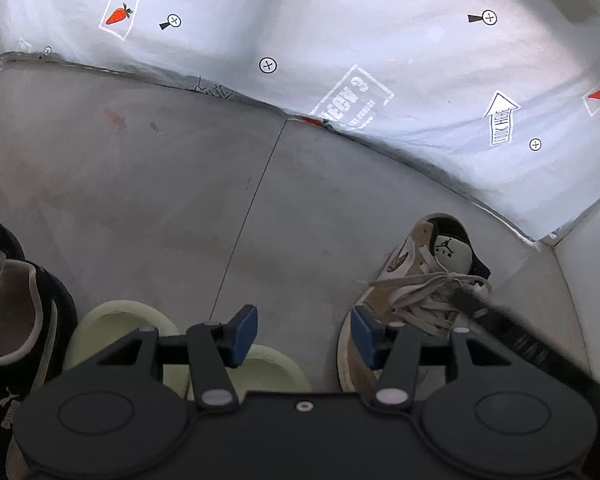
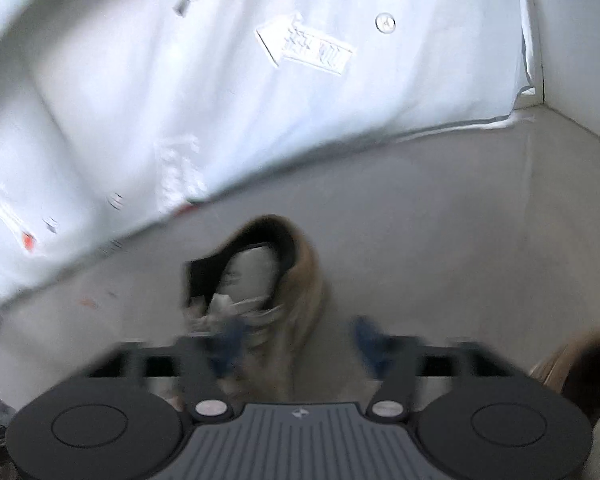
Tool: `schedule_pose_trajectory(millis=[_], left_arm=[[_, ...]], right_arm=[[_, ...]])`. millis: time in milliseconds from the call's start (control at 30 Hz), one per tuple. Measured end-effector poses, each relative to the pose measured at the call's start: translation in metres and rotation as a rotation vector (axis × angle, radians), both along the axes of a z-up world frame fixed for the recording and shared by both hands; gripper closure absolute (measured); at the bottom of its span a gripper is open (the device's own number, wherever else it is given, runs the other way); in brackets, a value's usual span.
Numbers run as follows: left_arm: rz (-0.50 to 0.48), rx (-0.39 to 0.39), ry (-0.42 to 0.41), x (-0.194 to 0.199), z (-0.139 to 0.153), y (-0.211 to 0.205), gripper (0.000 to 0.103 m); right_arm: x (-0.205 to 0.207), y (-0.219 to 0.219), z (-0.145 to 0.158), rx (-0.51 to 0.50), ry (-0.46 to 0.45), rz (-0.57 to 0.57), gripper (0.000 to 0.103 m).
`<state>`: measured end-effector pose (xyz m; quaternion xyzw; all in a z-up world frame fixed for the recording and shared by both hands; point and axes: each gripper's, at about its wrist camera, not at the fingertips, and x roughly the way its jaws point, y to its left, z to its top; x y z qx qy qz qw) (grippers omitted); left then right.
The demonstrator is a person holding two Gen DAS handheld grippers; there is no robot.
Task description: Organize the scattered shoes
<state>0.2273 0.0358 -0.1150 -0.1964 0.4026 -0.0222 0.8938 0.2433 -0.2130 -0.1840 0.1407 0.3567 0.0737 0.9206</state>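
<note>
In the left wrist view a tan and white sneaker point(image 1: 424, 280) with loose laces stands on the grey floor point(image 1: 180, 184) at the right, near the wall corner. My left gripper point(image 1: 304, 334) is open and empty, hovering above the floor just left of that sneaker. Pale green slippers point(image 1: 128, 324) lie under its left finger, and black sneakers point(image 1: 16, 308) stand at the far left. In the blurred right wrist view my right gripper point(image 2: 296, 340) is open, with the tan sneaker point(image 2: 276, 280) between and ahead of its fingers. The other gripper's dark finger point(image 1: 500, 320) reaches over the sneaker's laces.
A white printed sheet point(image 1: 340, 32) hangs along the back wall, meeting a white side wall point(image 1: 588, 248) at the right corner. Another brown shoe point(image 2: 572, 364) shows at the right edge of the right wrist view.
</note>
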Motion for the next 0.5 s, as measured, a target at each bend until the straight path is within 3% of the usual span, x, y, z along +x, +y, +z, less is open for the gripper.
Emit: schedule_pose_trajectory(millis=[100, 300, 400, 500], left_arm=[[-0.009, -0.001, -0.001, 0.000, -0.001, 0.000, 0.051], [0.006, -0.005, 0.003, -0.002, -0.003, 0.006, 0.051], [0.020, -0.005, -0.003, -0.004, -0.004, 0.010, 0.051], [0.028, -0.006, -0.012, -0.006, -0.002, 0.011, 0.051]], right_arm=[[0.006, 0.030, -0.006, -0.079, -0.004, 0.117, 0.009], [0.053, 0.044, -0.025, -0.222, 0.050, 0.047, 0.005], [0.071, 0.039, -0.036, -0.231, 0.073, 0.073, 0.010], [0.074, 0.027, -0.042, -0.171, 0.096, 0.132, 0.016]])
